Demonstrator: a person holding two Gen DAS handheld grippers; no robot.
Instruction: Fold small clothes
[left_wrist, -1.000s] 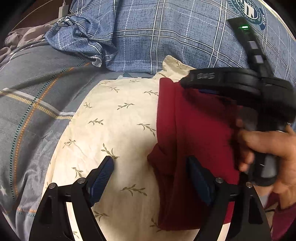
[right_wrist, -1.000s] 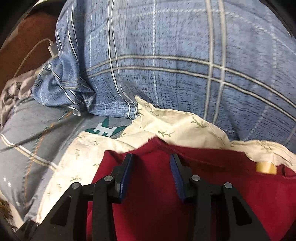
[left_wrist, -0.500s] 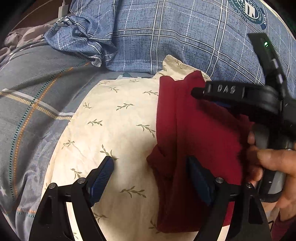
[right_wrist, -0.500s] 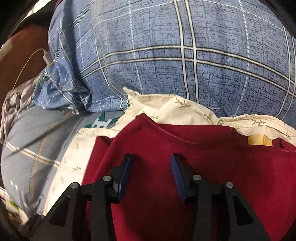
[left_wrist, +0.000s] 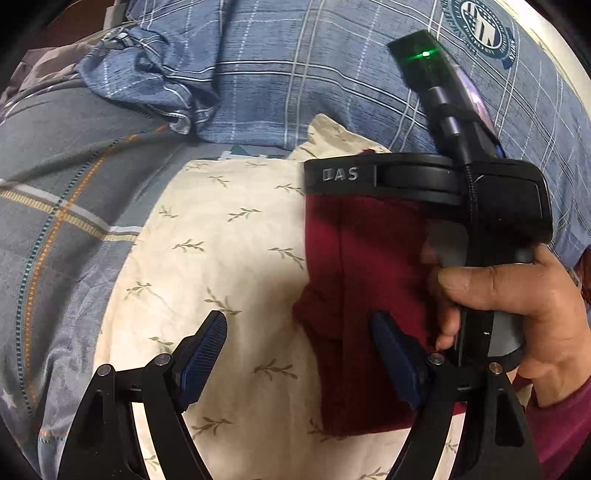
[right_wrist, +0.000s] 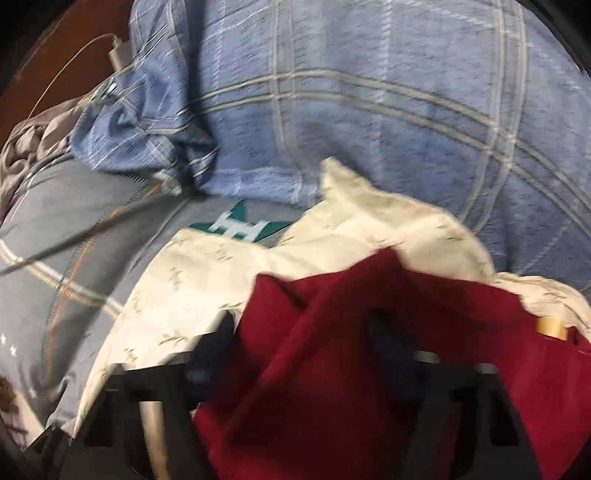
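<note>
My left gripper (left_wrist: 297, 356) hangs wide apart over the cream leaf-print cloth (left_wrist: 221, 266); my right gripper (right_wrist: 303, 347) is closing, the dark red garment (right_wrist: 332, 369) bunched between its fingers.

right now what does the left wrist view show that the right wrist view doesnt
Only the left wrist view shows the person's hand gripping the right tool's black handle, a green indicator light above it, a round printed emblem on the blue plaid pillow, and the left tool open over the fabric.

Only the right wrist view shows a white charger plug with cable, a small tan cylinder, and dark red cloth draped between the right tool's closing jaws.

Both show the dark red garment, the cream leaf-print cloth and the grey plaid bedding.
</note>
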